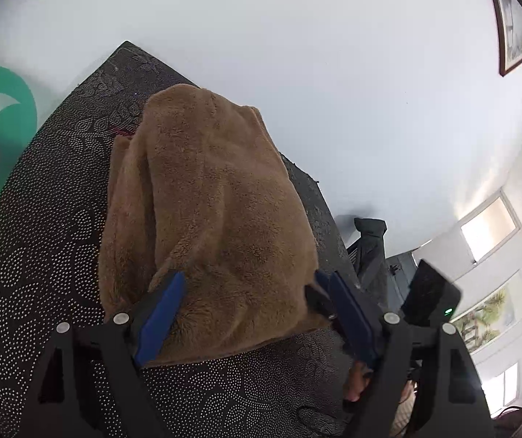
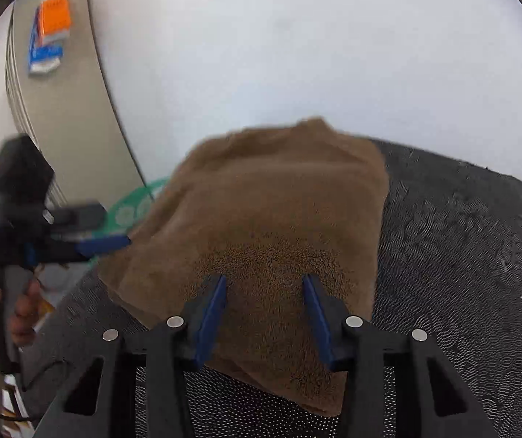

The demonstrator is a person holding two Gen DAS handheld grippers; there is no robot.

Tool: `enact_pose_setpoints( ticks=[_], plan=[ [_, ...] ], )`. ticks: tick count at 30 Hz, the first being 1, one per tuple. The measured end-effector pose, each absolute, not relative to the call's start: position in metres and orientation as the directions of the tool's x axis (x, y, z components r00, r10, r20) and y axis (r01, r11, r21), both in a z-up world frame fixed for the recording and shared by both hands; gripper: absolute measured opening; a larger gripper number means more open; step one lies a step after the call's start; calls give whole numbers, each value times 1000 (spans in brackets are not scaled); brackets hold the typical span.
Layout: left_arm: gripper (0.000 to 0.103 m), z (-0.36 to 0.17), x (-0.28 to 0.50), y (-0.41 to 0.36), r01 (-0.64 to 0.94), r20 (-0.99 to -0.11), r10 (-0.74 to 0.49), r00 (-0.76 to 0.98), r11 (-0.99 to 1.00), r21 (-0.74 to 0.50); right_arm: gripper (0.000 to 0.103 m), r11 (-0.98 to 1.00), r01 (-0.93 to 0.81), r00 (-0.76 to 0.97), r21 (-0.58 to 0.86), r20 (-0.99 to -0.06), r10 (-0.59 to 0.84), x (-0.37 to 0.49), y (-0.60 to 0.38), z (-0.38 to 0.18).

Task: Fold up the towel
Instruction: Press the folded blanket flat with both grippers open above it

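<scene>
Two grippers stood spread wide over the towel point(image 2: 279, 241), the right gripper point(image 2: 264, 314) and the left gripper point(image 1: 250, 314) both unclenched, pinching nothing. Brown and plushy, it lay folded in thick layers on the dotted black tablecloth point(image 2: 461, 273), with bare cloth all round. Beyond, orange and blue boxes point(image 2: 51, 33) bore no readable lettering.

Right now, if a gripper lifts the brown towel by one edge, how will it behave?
The towel would likely droop and unfold, since it lies in soft, rumpled layers. Its fuzzy pile probably grips the blue fingers well. It may drag on the dotted tablecloth.
</scene>
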State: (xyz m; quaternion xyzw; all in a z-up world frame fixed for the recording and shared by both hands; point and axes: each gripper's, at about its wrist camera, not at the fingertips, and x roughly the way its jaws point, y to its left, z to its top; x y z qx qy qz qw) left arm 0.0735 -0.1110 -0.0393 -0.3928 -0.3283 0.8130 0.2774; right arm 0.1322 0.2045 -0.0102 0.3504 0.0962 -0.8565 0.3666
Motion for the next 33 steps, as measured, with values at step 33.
enact_pose_setpoints(
  ticks=[33],
  plan=[
    [86,-55,64,-106,-91,-629,610,-482,-749,-656,49,-720,691,-530,68,-629,-568,146,210,-27]
  ],
)
